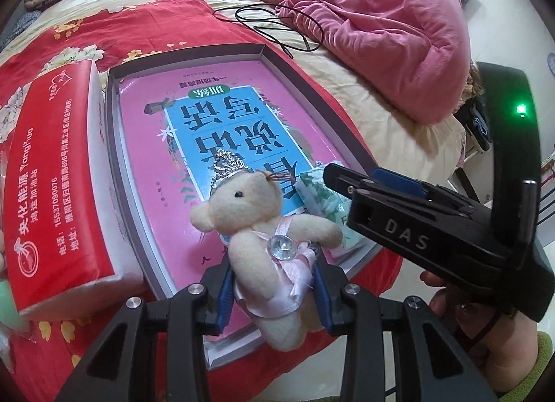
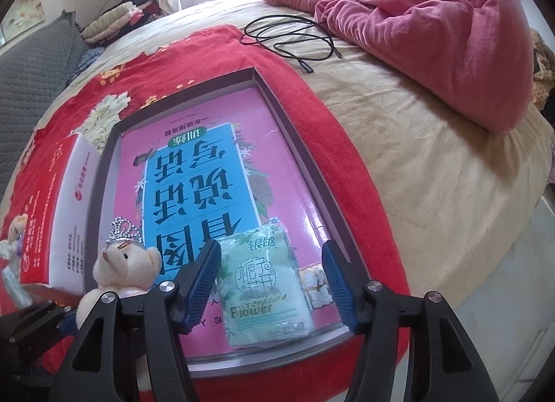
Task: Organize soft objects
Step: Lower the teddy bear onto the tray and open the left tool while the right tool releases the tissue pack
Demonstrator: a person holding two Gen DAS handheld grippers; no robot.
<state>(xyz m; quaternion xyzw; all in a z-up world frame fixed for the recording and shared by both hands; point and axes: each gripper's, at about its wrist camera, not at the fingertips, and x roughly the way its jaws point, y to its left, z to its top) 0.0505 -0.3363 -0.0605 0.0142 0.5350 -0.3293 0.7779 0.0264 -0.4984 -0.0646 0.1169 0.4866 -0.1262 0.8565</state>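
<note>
Left wrist view: left gripper (image 1: 272,292) clamped on a small teddy bear (image 1: 263,228) at the waist, blue pads (image 1: 225,292) pressed into its pink satin dress from both sides. Bear upright between the fingers, silver crown on its head, clear gem at the chest, held over the near end of a shallow grey tray (image 1: 112,145). Inside the tray, a pink book (image 1: 149,145) with a blue panel, lying flat. Just right of the bear, a green tissue packet (image 1: 326,204) lying on the book at the tray's near right corner. Right gripper (image 1: 347,179) coming in from the right, tip over the packet, held by a hand (image 1: 468,315) in a green sleeve. Beside the tray on the left, touching its wall, a red-wrapped tissue pack (image 1: 59,176) on a red flowered cloth (image 1: 114,20). Farther back, a black cable (image 1: 277,20) on the beige bed, and a rumpled pink blanket (image 1: 399,37).

Right wrist view: right gripper (image 2: 272,284) spread apart, fingers standing either side of the tissue packet (image 2: 263,284); left pad just beside its edge, right pad clear of it, no squeeze visible. Packet flat on the book (image 2: 277,145) at the near edge of the tray (image 2: 298,145). Teddy bear (image 2: 125,263) at lower left above the left gripper (image 2: 66,325), whose grip is mostly hidden here. Second small bear (image 2: 15,232) at the far left edge by the red pack (image 2: 52,200).
</note>
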